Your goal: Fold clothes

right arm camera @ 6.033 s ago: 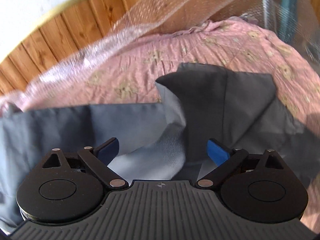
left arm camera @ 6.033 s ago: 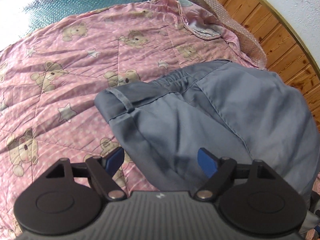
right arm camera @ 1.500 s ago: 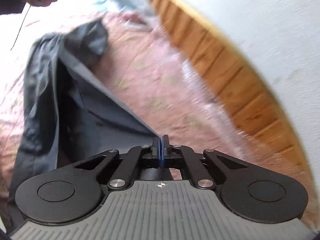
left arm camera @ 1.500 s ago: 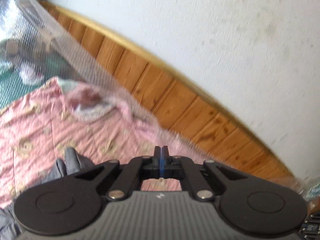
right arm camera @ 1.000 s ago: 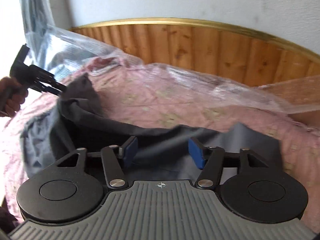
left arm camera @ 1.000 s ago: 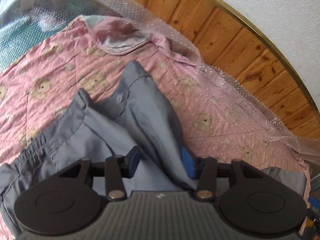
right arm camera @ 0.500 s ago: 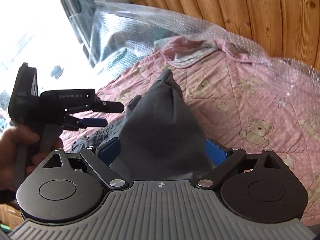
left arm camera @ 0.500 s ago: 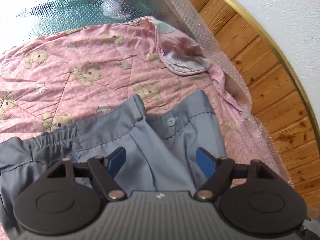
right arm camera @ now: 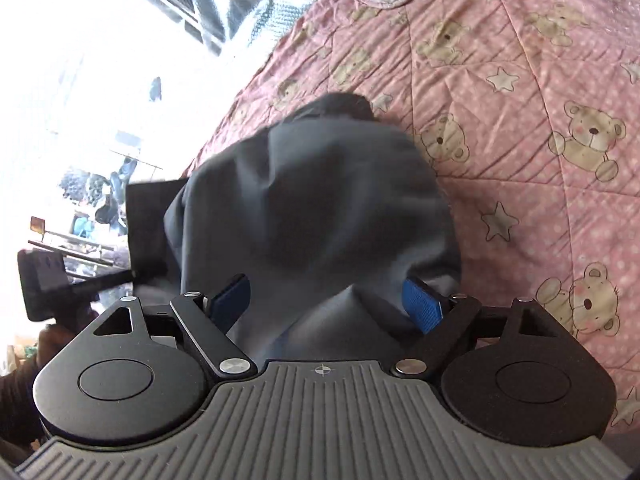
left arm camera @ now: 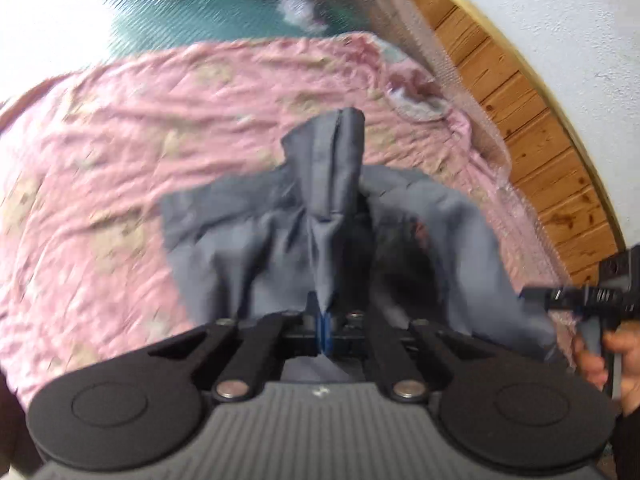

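- The grey garment (left arm camera: 320, 216) lay bunched on the pink bear-print quilt (left arm camera: 120, 184) covering the bed, roughly mid-quilt in the left wrist view.
- The left claw (left arm camera: 323, 326) was clamped tight on a pinched ridge of the grey garment; its jaws had just closed, with the cloth caught between them. One fold of fabric stood up in a peak ahead of the claw.
- The right claw (right arm camera: 326, 306) stood wide, its blue pads (right arm camera: 424, 306) apart on either side of a mound of the same cloth and not pressing on it; its jaws had just narrowed slightly.
- In the left wrist view the right claw's body and the hand (left arm camera: 612, 360) holding it showed at the right edge, close beside the garment's right border.
- Open quilt surrounded the garment on the left and far sides in the left wrist view, and on the right side in the right wrist view.
- A wooden headboard (left arm camera: 552, 168) with clear bubble wrap (left arm camera: 452, 68) bounded the quilt's right edge; the quilt's far corner was turned back there.
- The left wrist picture was blurred, so fine seams could not be read.
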Demonstrator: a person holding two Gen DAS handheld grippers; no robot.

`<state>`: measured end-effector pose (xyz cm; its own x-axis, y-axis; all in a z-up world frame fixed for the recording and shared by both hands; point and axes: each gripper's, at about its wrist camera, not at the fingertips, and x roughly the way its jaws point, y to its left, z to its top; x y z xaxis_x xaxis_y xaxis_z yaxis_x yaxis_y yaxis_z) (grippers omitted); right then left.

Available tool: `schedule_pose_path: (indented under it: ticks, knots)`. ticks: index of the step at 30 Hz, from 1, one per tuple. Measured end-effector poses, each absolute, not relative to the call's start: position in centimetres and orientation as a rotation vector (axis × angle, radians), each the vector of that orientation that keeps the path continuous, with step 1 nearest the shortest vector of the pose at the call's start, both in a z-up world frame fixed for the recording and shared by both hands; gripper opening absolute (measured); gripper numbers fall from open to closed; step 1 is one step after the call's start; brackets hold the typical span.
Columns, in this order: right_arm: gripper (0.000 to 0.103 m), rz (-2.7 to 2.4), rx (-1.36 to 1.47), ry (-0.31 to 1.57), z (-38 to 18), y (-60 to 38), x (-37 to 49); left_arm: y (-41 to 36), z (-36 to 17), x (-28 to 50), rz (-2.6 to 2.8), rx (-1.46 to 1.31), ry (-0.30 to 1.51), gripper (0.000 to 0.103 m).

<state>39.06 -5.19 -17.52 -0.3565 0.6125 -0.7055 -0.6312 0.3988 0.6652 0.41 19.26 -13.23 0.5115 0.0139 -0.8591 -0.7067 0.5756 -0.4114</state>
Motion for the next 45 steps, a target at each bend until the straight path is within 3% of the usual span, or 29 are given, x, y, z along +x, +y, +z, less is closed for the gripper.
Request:
schedule_pose_path:
  ticks: [5,9,11,12,13,14,15,19,21,24,25,26,27,29,30,31,32,33,39,44,45]
  knots:
    - [0.092,1.195,-0.144,1.391,-18.5,0.4,39.3,17.8,-16.3,-3.1,0.560,-0.873,0.999,0.001]
    - [0.090,1.279,-0.353,1.470,-21.7,4.6,34.4,16.7,-16.2,-3.8,0.562,-0.829,0.966,0.001]
    - [0.071,1.322,-0.448,1.479,-22.7,5.5,31.5,16.3,-16.0,-4.2,0.558,-0.820,0.943,0.001]
    - [0.046,1.316,-0.501,1.457,-22.9,5.6,30.3,16.4,-15.9,-4.5,0.558,-0.823,0.917,0.001]
    - [0.028,1.302,-0.538,1.412,-22.4,5.5,29.5,16.4,-15.5,-4.7,0.556,-0.823,0.883,0.001]
    - [0.021,1.288,-0.575,1.367,-22.0,5.5,28.7,16.5,-15.0,-4.8,0.554,-0.816,0.854,0.001]
    - [0.007,1.274,-0.586,1.304,-20.7,5.4,28.3,16.5,-14.1,-4.9,0.550,-0.806,0.819,0.001]
    - [0.002,1.211,-0.397,0.951,-8.0,3.6,29.5,17.1,-9.4,-3.4,0.509,-0.782,0.684,0.001]
    - [0.002,1.155,-0.326,0.740,-1.3,2.3,30.2,17.7,-7.4,-1.8,0.485,-0.791,0.624,0.002]
    - [0.005,0.961,-0.378,0.586,0.2,4.5,32.7,19.3,-7.4,3.9,0.466,-0.793,0.639,0.004]
    - [0.025,0.906,-0.433,0.595,-1.7,5.8,33.8,19.8,-8.2,5.9,0.468,-0.780,0.675,0.011]
    - [0.037,0.850,-0.487,0.604,-3.5,7.0,34.9,20.2,-9.1,7.6,0.483,-0.751,0.730,0.016]
    - [0.043,0.777,-0.563,0.624,-5.4,7.6,35.3,20.5,-9.8,8.7,0.504,-0.730,0.776,0.016]
    - [0.044,0.710,-0.508,0.647,-5.8,5.5,34.5,21.2,-10.5,7.5,0.489,-0.766,0.767,0.021]
    - [0.054,0.702,-0.436,0.656,-5.5,3.9,33.8,21.5,-10.8,6.9,0.479,-0.786,0.760,0.026]
    - [0.067,0.729,-0.362,0.666,-5.0,0.9,32.6,21.9,-11.0,5.4,0.485,-0.798,0.735,0.040]
    - [0.072,0.736,-0.341,0.662,-4.8,-1.5,31.1,22.2,-11.3,3.9,0.501,-0.804,0.715,0.051]
    - [0.076,0.749,-0.342,0.660,-5.2,-3.9,29.0,22.8,-12.2,2.8,0.512,-0.823,0.717,0.054]
    - [0.086,0.861,-0.345,0.863,-11.1,-14.8,17.0,24.7,-17.8,4.9,0.475,-0.883,0.871,0.050]
    - [0.086,0.813,-0.441,1.002,-16.9,-19.3,10.9,22.1,-16.9,11.8,0.328,-0.766,0.861,0.050]
    - [0.080,0.775,-0.437,1.027,-17.6,-20.5,11.1,21.3,-16.2,13.3,0.300,-0.724,0.857,0.050]
